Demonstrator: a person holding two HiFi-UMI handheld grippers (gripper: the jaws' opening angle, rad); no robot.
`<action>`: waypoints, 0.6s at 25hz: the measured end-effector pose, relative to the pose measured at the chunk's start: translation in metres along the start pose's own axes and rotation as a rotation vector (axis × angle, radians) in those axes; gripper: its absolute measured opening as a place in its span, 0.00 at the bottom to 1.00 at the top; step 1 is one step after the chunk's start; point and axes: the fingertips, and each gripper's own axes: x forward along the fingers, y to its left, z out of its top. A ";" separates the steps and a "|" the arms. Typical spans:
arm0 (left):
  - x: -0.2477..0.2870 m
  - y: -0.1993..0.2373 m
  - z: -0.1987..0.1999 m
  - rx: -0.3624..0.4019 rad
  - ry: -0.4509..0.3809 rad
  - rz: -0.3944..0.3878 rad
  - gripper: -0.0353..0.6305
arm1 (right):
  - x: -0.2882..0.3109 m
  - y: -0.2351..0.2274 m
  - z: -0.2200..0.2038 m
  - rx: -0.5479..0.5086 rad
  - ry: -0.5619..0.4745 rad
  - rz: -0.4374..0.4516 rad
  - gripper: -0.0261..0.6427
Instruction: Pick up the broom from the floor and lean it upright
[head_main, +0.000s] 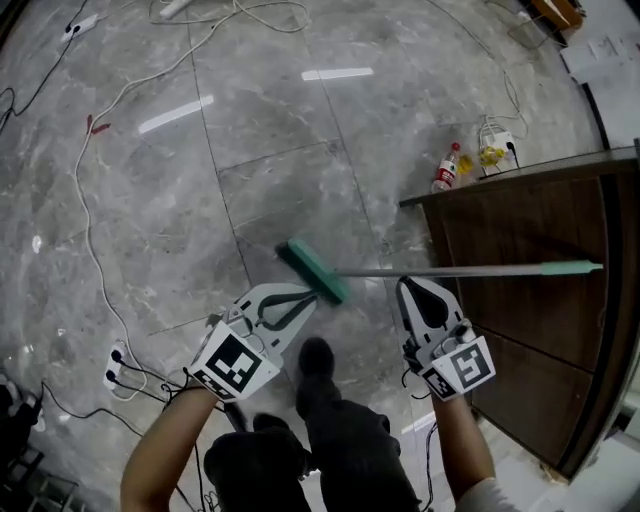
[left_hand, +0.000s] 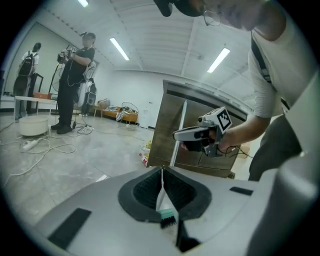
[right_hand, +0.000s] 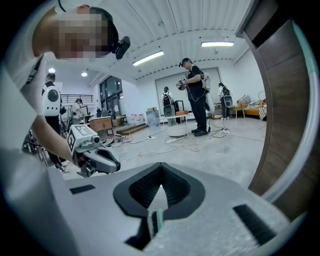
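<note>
- One broom (head_main: 450, 271) slants from its green head (head_main: 312, 270), low on the left, rightward up to a green end cap (head_main: 572, 267) that reaches the cabinet (head_main: 520, 320) near its top lip.
- The head is smeared with blur, and I cannot tell whether it touches the floor (head_main: 280, 130). In the left gripper view the broom's lower end is hidden behind my gripper's body.
- The handle (left_hand: 173, 154) is a thin, straight tube of bare metal.
- My left gripper (left_hand: 162, 172) is clenched, its ribbed black pads (left_hand: 148, 187) tip to tip. The handle rises just beyond the tips, and I see nothing pinched between them.
- My right gripper (right_hand: 161, 172) is likewise closed and empty, its tips on the near side of the handle.
- One dark brown, wood-grained cabinet is cut off at the right edge.
- The floor is glossy grey marbled tile, and one red-capped bottle (head_main: 446, 167) lies far off.
</note>
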 end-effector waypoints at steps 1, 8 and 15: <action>-0.010 -0.002 0.009 -0.019 0.004 0.009 0.08 | -0.006 0.003 0.013 0.018 0.010 -0.001 0.04; -0.051 -0.034 0.098 -0.140 0.033 0.049 0.07 | -0.052 0.008 0.105 0.066 0.067 -0.029 0.04; -0.086 -0.061 0.236 -0.182 0.067 0.075 0.07 | -0.111 0.001 0.219 0.118 0.090 -0.080 0.04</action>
